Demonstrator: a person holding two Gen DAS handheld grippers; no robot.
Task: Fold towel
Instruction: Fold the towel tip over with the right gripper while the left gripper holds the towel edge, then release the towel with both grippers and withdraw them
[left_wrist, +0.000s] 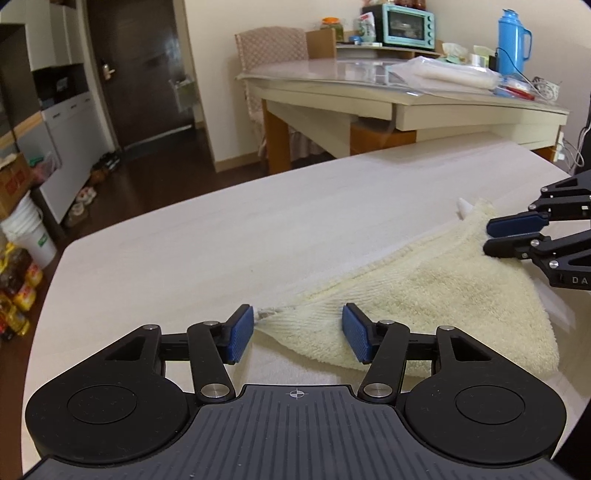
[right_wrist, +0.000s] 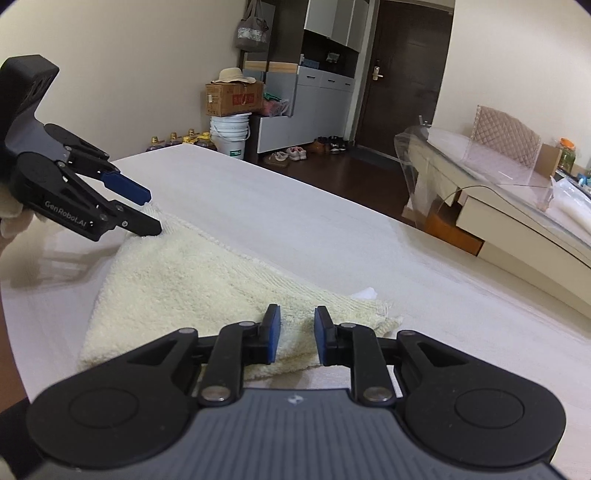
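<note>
A cream terry towel (left_wrist: 424, 295) lies on the pale bench (left_wrist: 184, 258), already doubled over into a thick, roughly triangular wedge, with my two tools working at its opposite tips. I judge the cloth soft, light and limp: it will sag and drag rather than hold a shape, and its looped pile should give the blue pads good friction, so the flat woven hem at each corner is the place to pinch, both layers together.

My left hand-held gripper (left_wrist: 298, 332) stands wide apart and grasps nothing; its left pad (left_wrist: 240, 334) sits just beside the frayed corner tip, while the other pad rests over the ribbed hem, so the corner lies between the fingers, low over the bench. My right hand-held gripper (right_wrist: 297, 336) is parted about halfway, released as well, straddling the towel's edge near the other corner, where a small white tag (right_wrist: 365, 294) pokes out from under the cloth. From the left wrist view its fingers appear one above the other, the lower one touching the pile.

The towel sits toward the bench's near edge on my side, well apart from its rounded far corner. I reckon both corners are ready to be taken for a further fold.
</note>
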